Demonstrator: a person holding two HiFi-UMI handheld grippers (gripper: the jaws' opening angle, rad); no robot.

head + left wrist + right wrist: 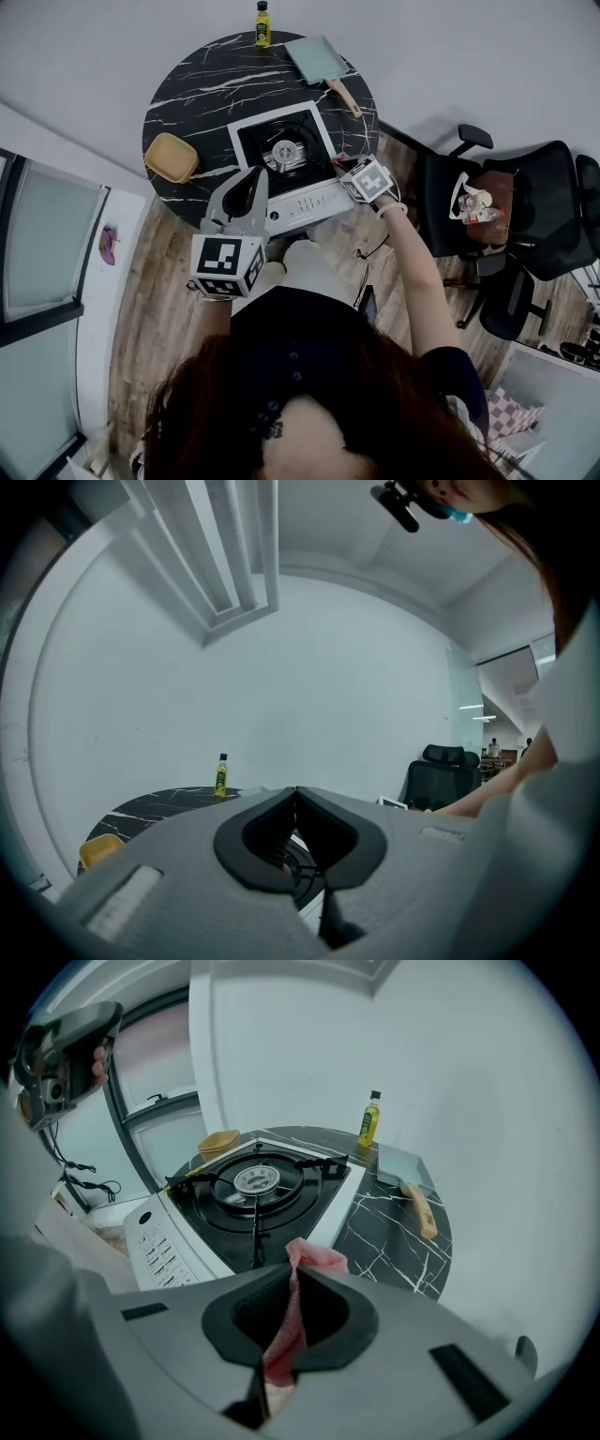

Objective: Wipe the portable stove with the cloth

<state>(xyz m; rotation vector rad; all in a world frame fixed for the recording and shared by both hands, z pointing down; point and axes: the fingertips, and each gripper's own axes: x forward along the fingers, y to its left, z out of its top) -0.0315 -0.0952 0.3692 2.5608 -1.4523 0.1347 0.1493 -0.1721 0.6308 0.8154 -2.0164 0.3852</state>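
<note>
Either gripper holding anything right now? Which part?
Right gripper pinches the pink cloth near a bunched end poking past the tips. Left gripper shut, empty.

We see a glossy black bench [187, 84], marble-like with white veins. The portable stove [291, 1206] shows a shiny black top, a metal burner [255, 1179] and a matt white front. The pink cloth [317, 1258] looks soft and nubbly between the right tool's [292, 1274] matt grey plastic jaws. At the frame's right, the pan's handle [420, 1208] looks wooden.
</note>
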